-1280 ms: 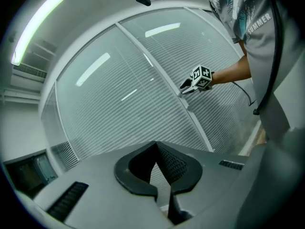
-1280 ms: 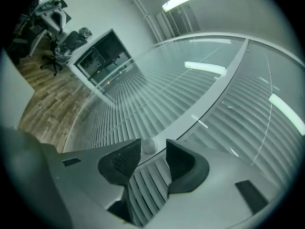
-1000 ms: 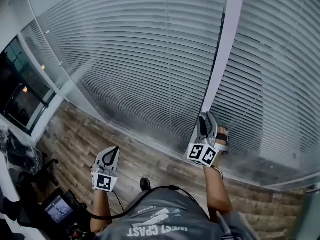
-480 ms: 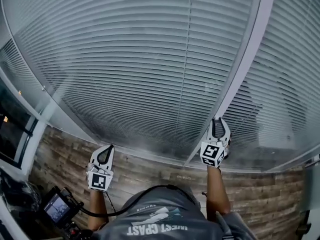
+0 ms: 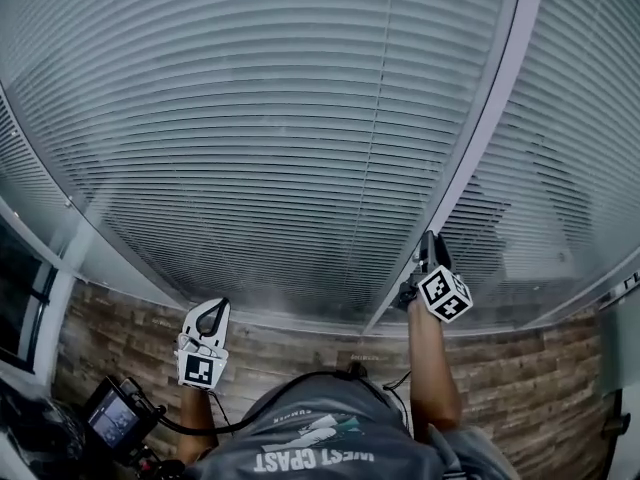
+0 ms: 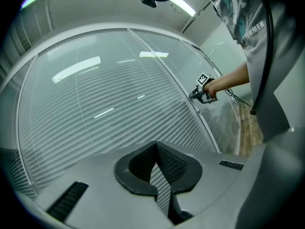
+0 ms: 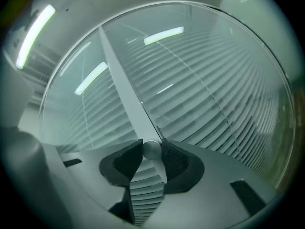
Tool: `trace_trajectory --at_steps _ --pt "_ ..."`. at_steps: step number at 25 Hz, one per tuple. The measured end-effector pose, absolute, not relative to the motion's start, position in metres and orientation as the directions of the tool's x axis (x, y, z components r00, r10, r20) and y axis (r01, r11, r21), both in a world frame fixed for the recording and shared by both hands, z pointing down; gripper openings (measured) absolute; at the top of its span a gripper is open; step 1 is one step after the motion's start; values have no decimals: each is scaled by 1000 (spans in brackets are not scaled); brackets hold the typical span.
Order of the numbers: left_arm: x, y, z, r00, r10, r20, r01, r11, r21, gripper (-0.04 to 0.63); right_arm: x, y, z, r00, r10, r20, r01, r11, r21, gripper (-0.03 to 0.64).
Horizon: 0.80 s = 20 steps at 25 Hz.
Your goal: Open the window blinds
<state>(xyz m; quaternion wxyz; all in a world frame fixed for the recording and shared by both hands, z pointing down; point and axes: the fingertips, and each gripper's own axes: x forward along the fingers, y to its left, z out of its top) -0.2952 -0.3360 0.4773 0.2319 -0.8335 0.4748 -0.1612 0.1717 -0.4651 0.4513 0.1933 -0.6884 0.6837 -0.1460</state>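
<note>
Closed white slatted blinds hang behind curved glass. A pale upright frame post divides two panes. In the right gripper view a small round knob sits at the foot of that post, and my right gripper is shut on it, one pad on each side. The head view shows the right gripper level against the post, rolled on its side. My left gripper hangs lower left, short of the glass. Its jaws are shut and hold nothing. The left gripper view also catches the right gripper.
A band of wood-look planks runs below the glass. A small screen device with a black cable hangs at my lower left. A dark window lies at the far left. My own torso fills the bottom.
My right gripper has rolled about a quarter turn at the post, its marker cube now facing another way. The head view has swung along the window. The left gripper stays low and shut.
</note>
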Motion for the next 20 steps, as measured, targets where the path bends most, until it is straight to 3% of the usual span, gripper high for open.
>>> trace_trajectory --at_steps 2,4,6,8,9,11,14,16,20 --pt "-316 -347 481 508 -860 50 -715 -453 -532 3 148 -472 448 42 -999 -20 -972 -36 -232 117" --pt "-317 -353 484 517 -854 52 -715 -465 -523 3 134 -475 449 85 -996 39 -971 -74 228 117" --pt "-301 -349 488 533 -844 58 -705 -481 -522 3 132 -476 455 155 -986 57 -723 -74 686 117" --pt "-279 -342 491 555 -829 68 -678 -498 -541 3 140 -474 460 187 -981 54 -518 -52 854 117" --pt "-275 -341 491 561 -825 74 -666 -502 -552 3 142 -475 460 176 -982 67 -530 -38 847 117" --pt "-284 -348 492 557 -826 83 -661 -502 -558 3 133 -478 456 109 -989 97 -701 -8 713 118" --pt "-303 -354 495 548 -833 82 -679 -499 -539 3 121 -473 448 8 -999 47 -946 8 323 132" --pt "-305 -354 497 543 -835 85 -681 -497 -538 3 127 -473 447 4 -1000 31 -985 2 173 132" --pt "-307 -353 496 532 -842 85 -685 -488 -541 3 146 -483 452 56 -997 53 -997 -54 47 130"
